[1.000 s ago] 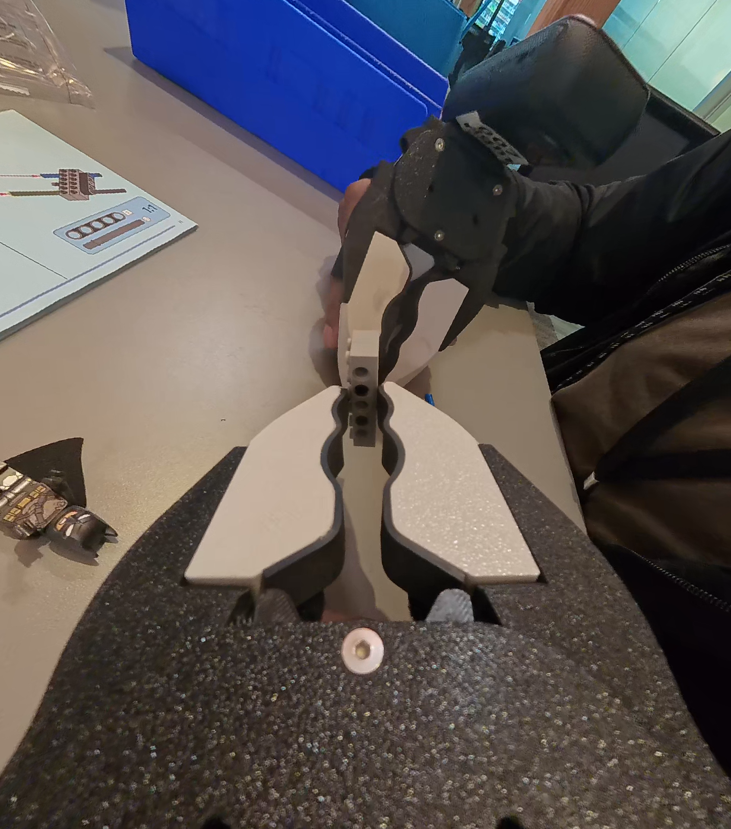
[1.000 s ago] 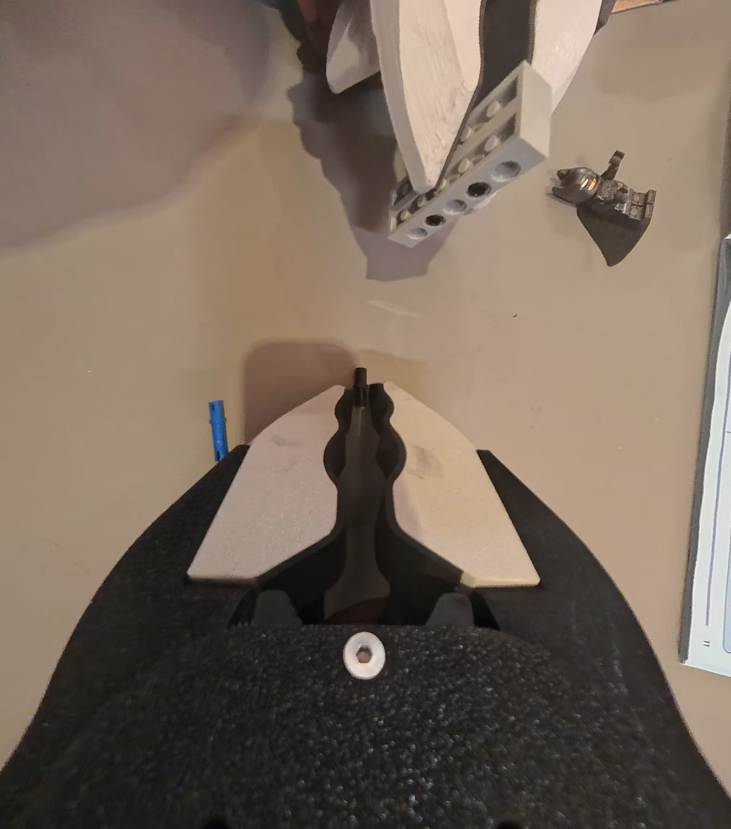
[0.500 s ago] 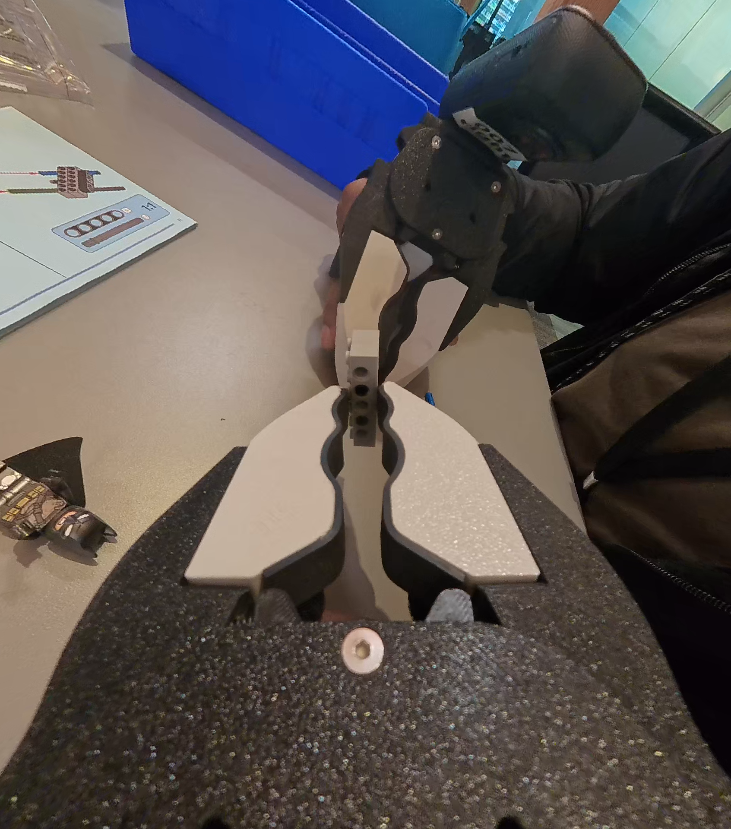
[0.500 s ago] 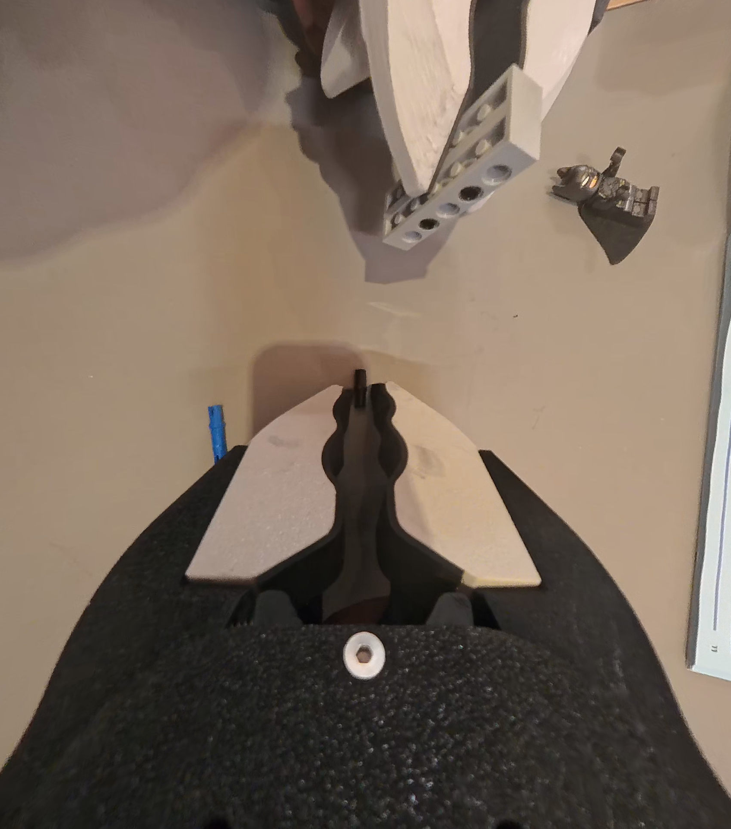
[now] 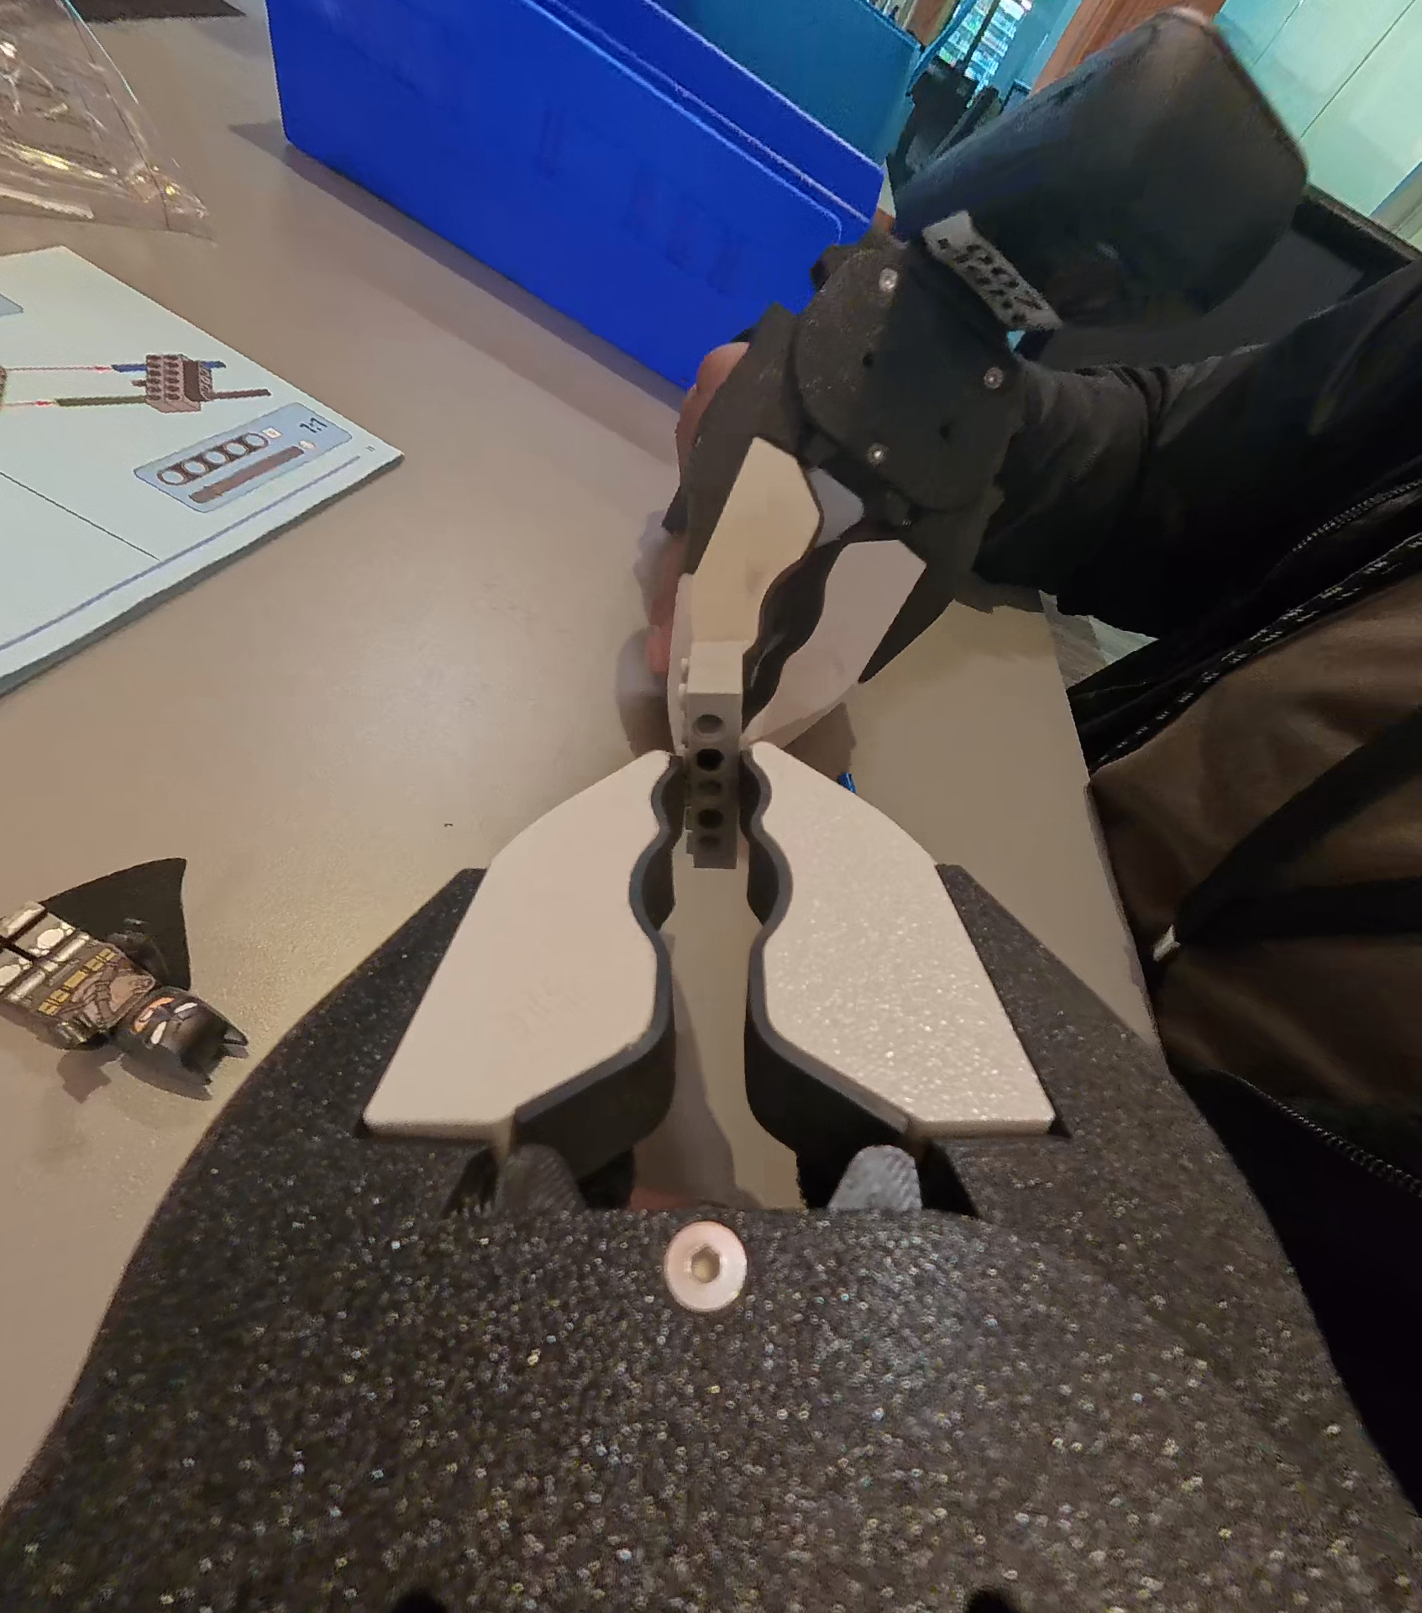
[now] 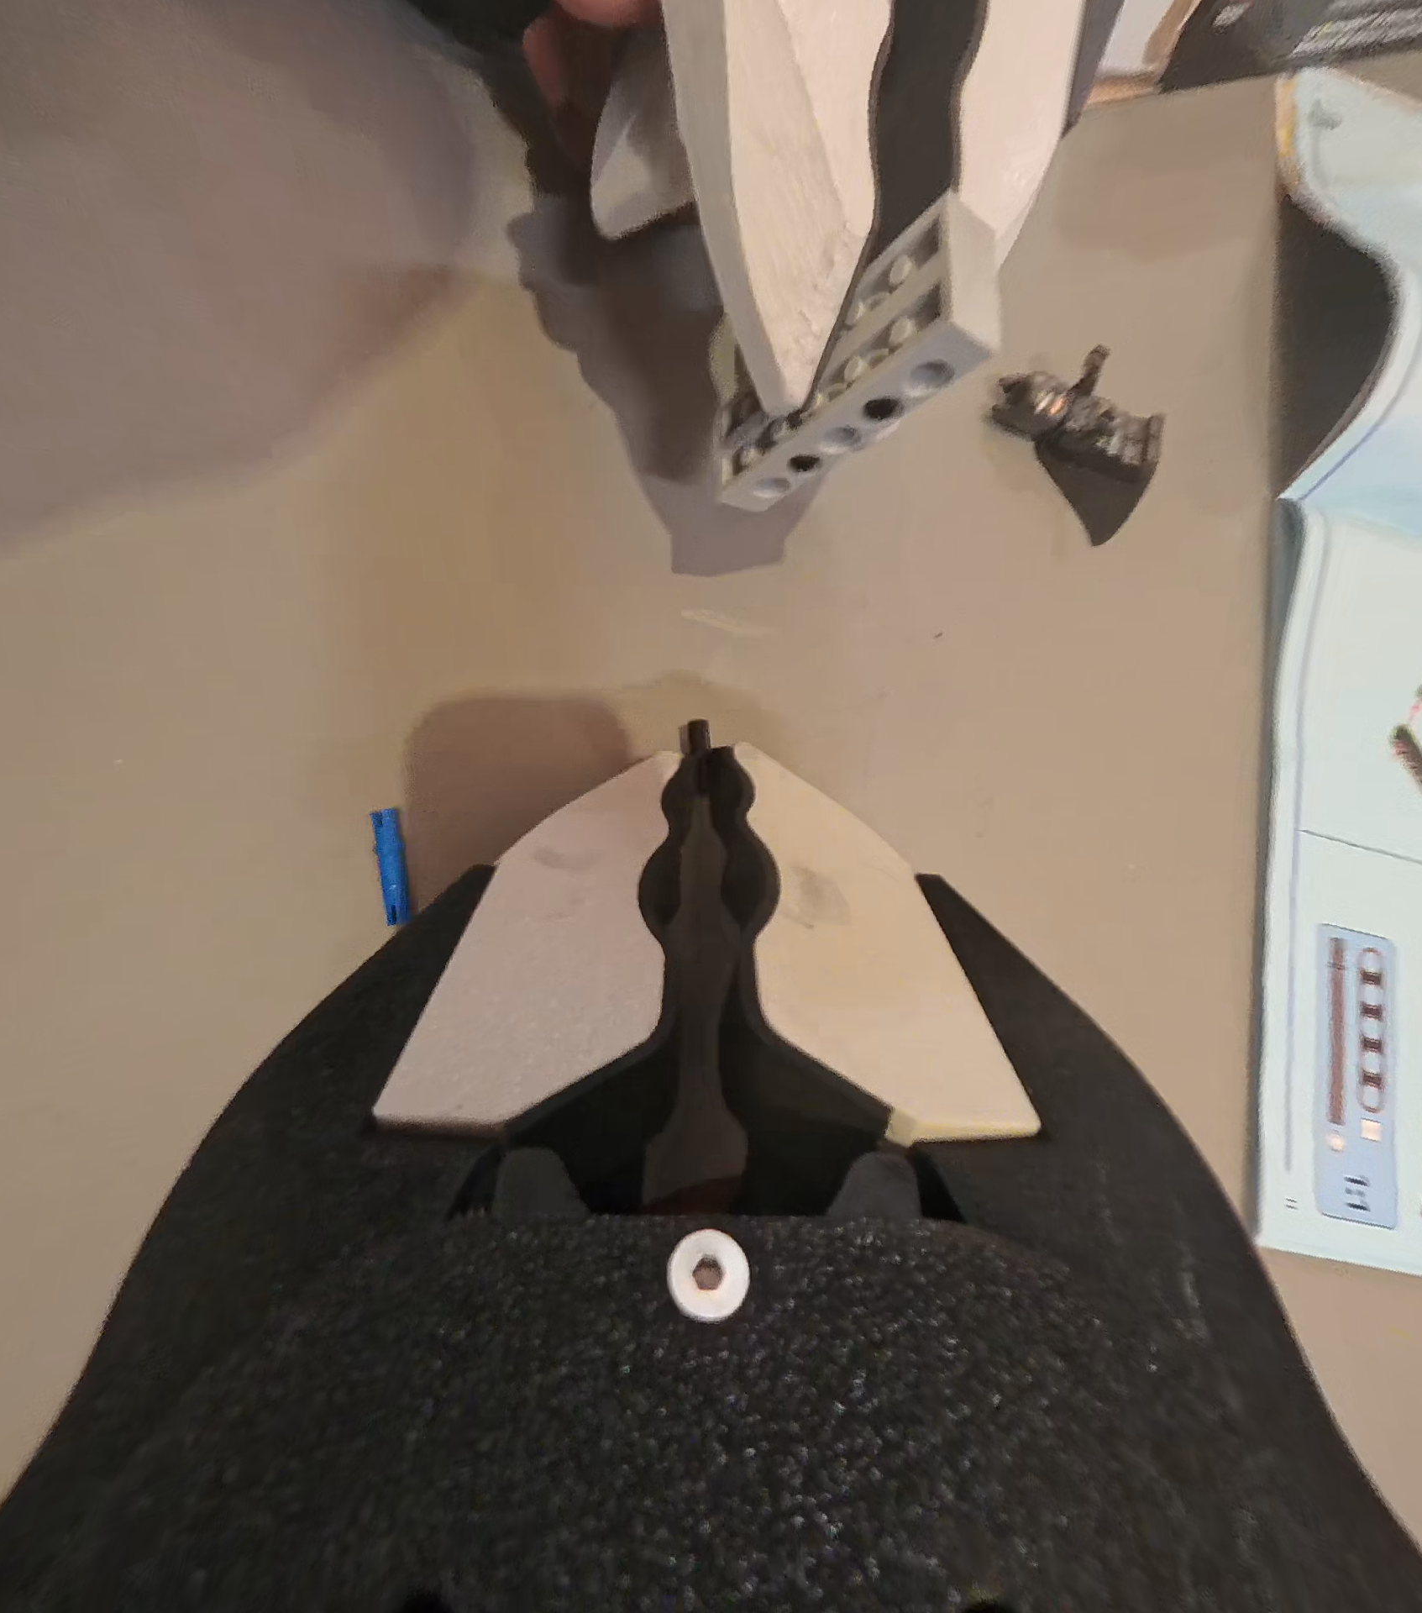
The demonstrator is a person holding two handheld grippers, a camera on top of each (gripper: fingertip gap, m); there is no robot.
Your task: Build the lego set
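My left gripper [image 5: 711, 768] is shut on a grey brick with a row of holes [image 5: 714, 742] and holds it upright above the table. The right wrist view shows that brick [image 6: 855, 410] clamped between the left gripper's fingers [image 6: 777, 262]. My right gripper [image 6: 703, 759] is shut on a thin black rod [image 6: 698, 737] whose tip sticks out past the fingertips. In the left wrist view the right gripper's fingers [image 5: 777, 567] stand just behind the brick, pointing down at it. The rod tip is a short way from the brick's holes.
A dark minifigure with a black cape [image 5: 96, 986] lies on the table at the left. A small blue pin [image 6: 390, 864] lies beside the right gripper. A light blue instruction booklet [image 5: 79, 454], a blue bin [image 5: 559, 148] and a clear plastic bag [image 5: 9, 113] are farther off. A person's dark jacket [image 5: 1344, 785] fills the right. Spacing between my two grippers at the tips: around 7 cm. The right tips stand about 6 cm off the small blue pin [image 6: 390, 864].
The right gripper has shifted a little sideways with the rod, so more of the booklet shows in its view. The left gripper still holds the brick in the same place.
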